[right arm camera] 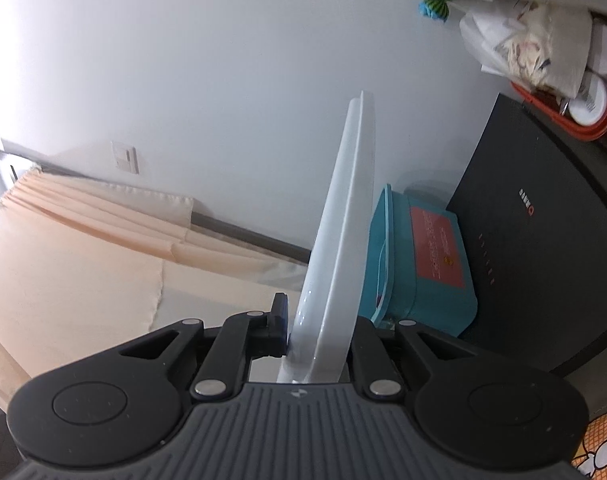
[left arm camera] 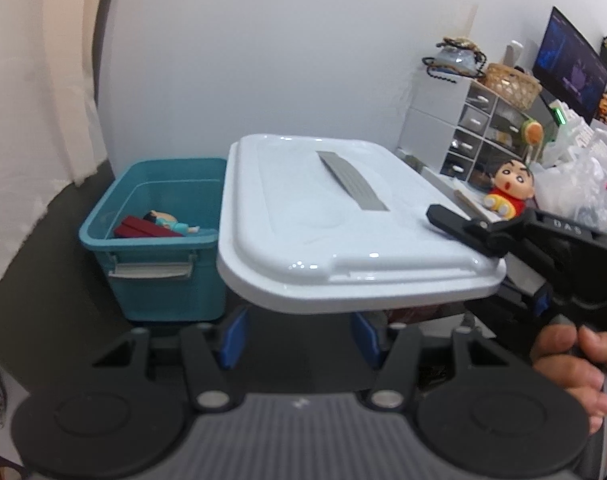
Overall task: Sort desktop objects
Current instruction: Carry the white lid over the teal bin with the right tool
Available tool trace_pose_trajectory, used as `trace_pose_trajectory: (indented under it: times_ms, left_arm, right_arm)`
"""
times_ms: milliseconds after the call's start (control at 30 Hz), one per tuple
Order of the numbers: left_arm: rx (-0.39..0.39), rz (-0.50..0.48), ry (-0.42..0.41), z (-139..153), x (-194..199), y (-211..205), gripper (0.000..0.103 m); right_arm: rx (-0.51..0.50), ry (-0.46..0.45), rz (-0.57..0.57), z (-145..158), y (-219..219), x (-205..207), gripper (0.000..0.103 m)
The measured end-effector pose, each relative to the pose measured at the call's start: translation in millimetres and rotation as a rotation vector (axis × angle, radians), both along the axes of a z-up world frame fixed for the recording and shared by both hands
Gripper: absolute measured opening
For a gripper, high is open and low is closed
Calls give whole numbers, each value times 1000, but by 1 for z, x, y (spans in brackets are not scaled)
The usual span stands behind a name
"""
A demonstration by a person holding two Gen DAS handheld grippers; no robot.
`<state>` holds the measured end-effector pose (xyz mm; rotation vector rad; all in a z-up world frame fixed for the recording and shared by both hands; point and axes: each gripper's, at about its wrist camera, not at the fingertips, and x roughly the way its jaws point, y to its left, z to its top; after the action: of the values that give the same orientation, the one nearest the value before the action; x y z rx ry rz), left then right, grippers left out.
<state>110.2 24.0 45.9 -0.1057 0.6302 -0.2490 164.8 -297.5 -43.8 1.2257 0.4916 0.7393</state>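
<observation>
Lid (left arm camera: 335,232): held level, its long axis pointing away up-frame.
Bin (left arm camera: 159,236): uncovered, left of lid, just beside.
Right claw (right arm camera: 317,340): clenched on lid's right edge.
Left claw (left arm camera: 299,336): spread apart under lid's near rim.

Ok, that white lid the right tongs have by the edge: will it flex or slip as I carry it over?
The white lid looks like stiff moulded plastic; it shows no sag while held by one edge in the right tongs. Its glossy surface may slip between the pads. Held so far off-centre, it could pivot; the left tongs sit just beneath it.

Left wrist view close behind white lid (left arm camera: 335,236), level; right wrist view rolled sideways, edge-on; teal bin (left arm camera: 155,236) shared.
</observation>
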Motion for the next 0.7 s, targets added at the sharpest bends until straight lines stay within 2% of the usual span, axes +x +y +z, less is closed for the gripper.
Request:
trace_pose_trajectory:
  times_ms: [400, 700]
  left_arm:
    - [-1, 35, 48, -22, 10, 35, 59]
    - [-19, 41, 53, -31, 18, 49, 59]
  right_arm:
    - [-68, 21, 92, -18, 52, 25, 12]
    - [-104, 44, 137, -21, 72, 38, 15]
